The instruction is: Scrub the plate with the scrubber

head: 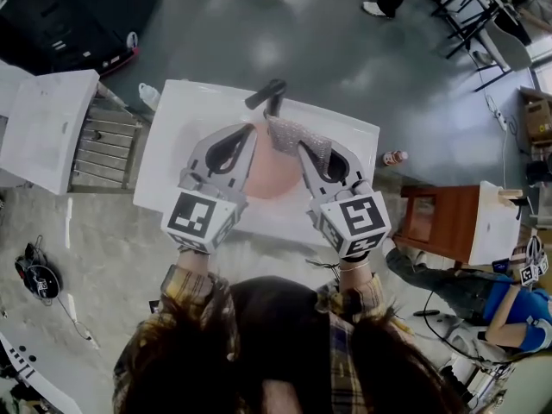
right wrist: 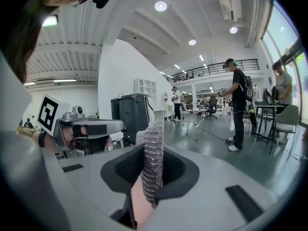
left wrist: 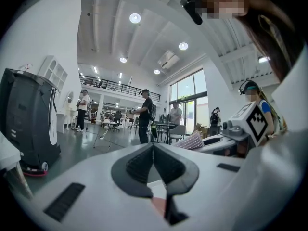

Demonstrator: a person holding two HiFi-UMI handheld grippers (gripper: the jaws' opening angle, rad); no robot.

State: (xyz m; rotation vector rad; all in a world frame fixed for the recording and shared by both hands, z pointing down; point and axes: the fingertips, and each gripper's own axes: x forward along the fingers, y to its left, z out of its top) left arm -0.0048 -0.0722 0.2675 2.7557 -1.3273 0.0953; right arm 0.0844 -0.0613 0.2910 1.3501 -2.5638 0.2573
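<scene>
The scrubber (head: 291,134), a silver mesh pad, is at the far edge of the pink plate (head: 269,179). Its long axis runs from the right hand-held gripper (head: 304,150) toward the left, and its free end points to the black faucet (head: 268,98). In the right gripper view it stands upright between the jaws, which are closed on it, and it reaches out past their tips. The plate is over the middle of the white counter (head: 172,149), between the two tools. The left hand-held gripper (head: 249,133) has its jaws fully together on the left rim of the plate.
</scene>
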